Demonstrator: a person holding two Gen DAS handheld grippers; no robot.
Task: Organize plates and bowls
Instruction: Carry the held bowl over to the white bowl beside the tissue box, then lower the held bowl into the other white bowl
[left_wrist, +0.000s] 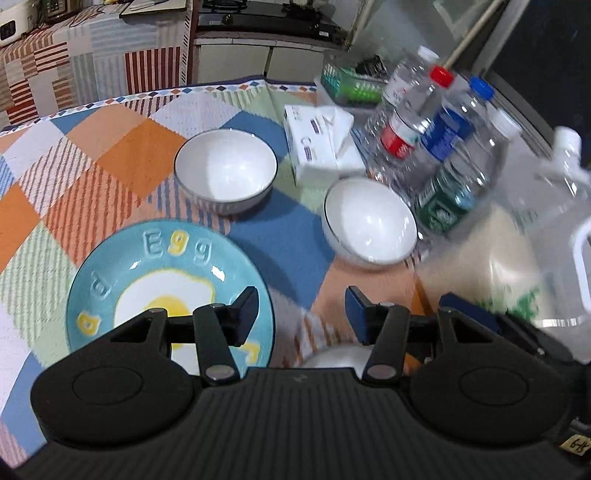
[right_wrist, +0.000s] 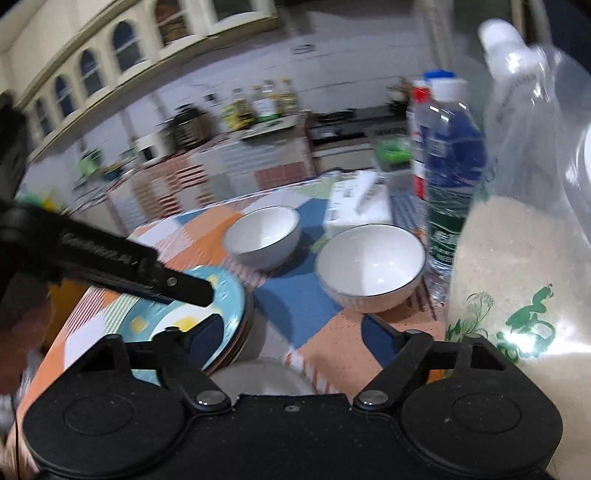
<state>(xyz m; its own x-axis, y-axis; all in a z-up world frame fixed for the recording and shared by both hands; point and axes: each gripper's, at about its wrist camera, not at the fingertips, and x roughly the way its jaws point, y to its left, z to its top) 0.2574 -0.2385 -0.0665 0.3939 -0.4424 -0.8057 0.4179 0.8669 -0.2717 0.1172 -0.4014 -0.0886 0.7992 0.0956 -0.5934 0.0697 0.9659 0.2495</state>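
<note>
The left claw (left_wrist: 301, 310) is spread wide with nothing between its blue-padded fingers (left_wrist: 246, 308), hanging above the patchwork cloth of the worktop (left_wrist: 122, 147). Under its left finger, at about 8 o'clock in the left wrist view, lies the blue plate (left_wrist: 147, 266) with a fried-egg picture and raised letters. Beyond it, at 11 o'clock, stands a white bowl (left_wrist: 226, 170) with a dark rim, upright and with nothing in it. A second white bowl (left_wrist: 370, 219) stands at 1 o'clock, well apart from the first and just beside a cluster of water bottles (left_wrist: 439, 129). A tissue pack (left_wrist: 320, 142) lies between the two bowls and farther back. A rounded white shape (left_wrist: 338, 358) peeks out right below the claw; what it is cannot be told.

The right claw (right_wrist: 291, 338) is also spread and holds nothing. In its view the plate (right_wrist: 225, 299) sits at 9 o'clock, seemingly on top of another dish whose edge shows beneath. The far bowl (right_wrist: 263, 236) is at 12 o'clock, the near bowl (right_wrist: 370, 266) at 1 o'clock. A bag of rice (right_wrist: 517, 266) with green print fills 3 o'clock, close beside the near bowl. The other tool's black arm (right_wrist: 110, 266) crosses in from 9 o'clock above the plate.
</note>
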